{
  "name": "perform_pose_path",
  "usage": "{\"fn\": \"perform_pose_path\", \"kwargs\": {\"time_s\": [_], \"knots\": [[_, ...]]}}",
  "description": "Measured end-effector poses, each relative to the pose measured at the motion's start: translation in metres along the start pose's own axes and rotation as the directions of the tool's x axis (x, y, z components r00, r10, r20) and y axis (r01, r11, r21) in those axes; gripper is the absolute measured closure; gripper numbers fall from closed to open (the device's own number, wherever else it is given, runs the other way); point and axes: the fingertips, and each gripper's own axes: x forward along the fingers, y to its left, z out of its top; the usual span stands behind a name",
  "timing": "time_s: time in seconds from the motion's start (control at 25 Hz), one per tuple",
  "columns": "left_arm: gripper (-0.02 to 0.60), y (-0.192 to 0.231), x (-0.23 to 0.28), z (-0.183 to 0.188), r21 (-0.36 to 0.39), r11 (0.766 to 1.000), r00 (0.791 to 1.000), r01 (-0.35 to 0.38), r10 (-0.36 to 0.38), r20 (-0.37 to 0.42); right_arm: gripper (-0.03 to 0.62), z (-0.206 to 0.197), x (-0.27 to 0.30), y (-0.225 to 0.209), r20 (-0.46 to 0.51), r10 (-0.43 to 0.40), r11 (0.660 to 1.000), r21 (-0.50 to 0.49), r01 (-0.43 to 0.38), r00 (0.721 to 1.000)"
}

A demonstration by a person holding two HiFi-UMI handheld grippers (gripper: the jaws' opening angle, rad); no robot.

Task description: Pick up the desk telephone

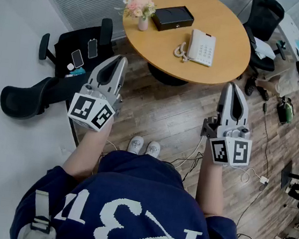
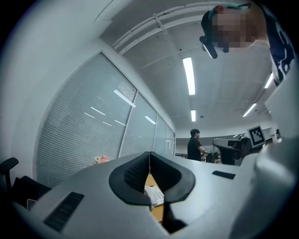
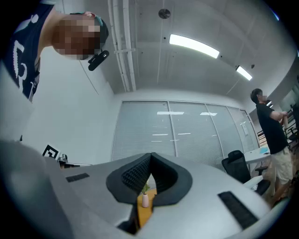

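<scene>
A white desk telephone [image 1: 199, 46] with a coiled cord lies on the round wooden table [image 1: 221, 65], toward its right near side. My left gripper [image 1: 121, 60] is shut and empty, held over the floor short of the table's left edge. Level with it on the other side, my right gripper [image 1: 230, 86] is likewise shut with nothing in it, just short of the table's near right edge. In the left gripper view a corner of the telephone [image 2: 154, 195] shows below the closed jaws [image 2: 149, 154]. The right gripper view shows its tips [image 3: 151, 155] touching, with a vase [image 3: 145, 199] beyond.
A black box [image 1: 173, 18] and a pink flower vase [image 1: 139, 8] stand on the table's far left. Black office chairs [image 1: 64, 62] sit left of me, one bearing phones; another chair [image 1: 264, 19] is at far right. Cables [image 1: 256, 178] trail over the wooden floor. A person [image 2: 195, 145] stands in the distance.
</scene>
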Motion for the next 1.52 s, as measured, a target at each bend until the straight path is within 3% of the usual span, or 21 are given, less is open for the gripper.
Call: {"fn": "perform_pose_path", "kwargs": {"time_s": [0.4,0.56,1.08,1.52], "knots": [[0.566,-0.028,0.012,0.003,0.122,0.992,1.0,0.016,-0.014,-0.012,0.569,0.002,-0.006,-0.005,-0.012,0.036,0.999,-0.031,-0.036,0.999],[0.565,-0.038,0.017,0.002,0.121,0.993,1.0,0.011,-0.01,-0.009,0.569,0.008,-0.012,-0.017,0.01,0.019,1.0,-0.011,-0.019,1.0],[0.565,-0.061,0.024,-0.005,0.11,0.993,0.999,-0.049,0.049,0.005,0.569,0.009,-0.019,-0.041,0.021,0.092,0.996,-0.002,-0.092,0.996],[0.565,-0.026,0.086,-0.009,0.107,0.994,1.0,-0.01,0.008,0.025,0.569,-0.002,0.043,-0.06,0.047,0.079,0.997,-0.011,-0.078,0.996]]}}
